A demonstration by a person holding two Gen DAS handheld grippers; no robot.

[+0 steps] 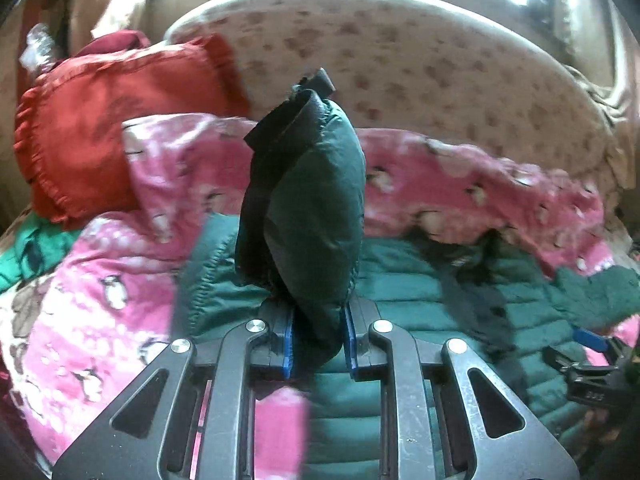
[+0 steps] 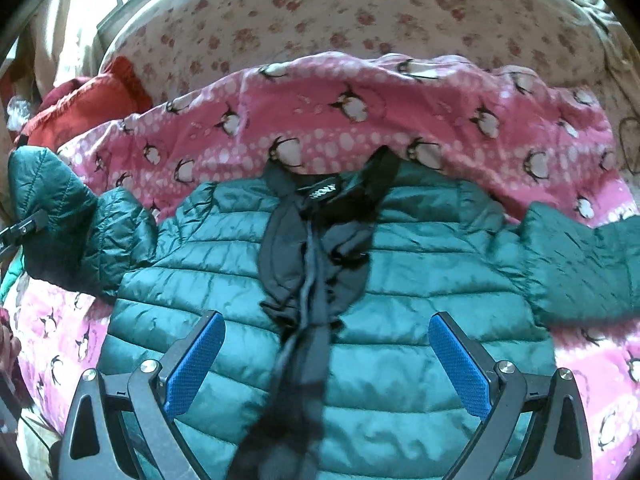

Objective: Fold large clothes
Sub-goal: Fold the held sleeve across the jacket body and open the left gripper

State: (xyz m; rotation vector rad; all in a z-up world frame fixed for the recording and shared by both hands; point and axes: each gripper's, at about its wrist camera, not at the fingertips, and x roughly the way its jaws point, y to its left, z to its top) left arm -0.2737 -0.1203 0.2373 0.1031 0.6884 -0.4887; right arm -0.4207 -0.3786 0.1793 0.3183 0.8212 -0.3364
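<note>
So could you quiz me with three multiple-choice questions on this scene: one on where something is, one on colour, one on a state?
1. Where does the green puffer jacket lie?
A. on the pink penguin blanket
B. on a chair
C. on the floor

2. What colour is the ruffled pillow?
A. blue
B. red
C. white

3. What is the left tool doing?
A. hanging open
B. gripping the pillow
C. gripping the jacket's sleeve end

Answers: 1 A, pink blanket shows all around it. 2 B, plainly red. 3 C, the sleeve sits clamped between its pads.
</note>
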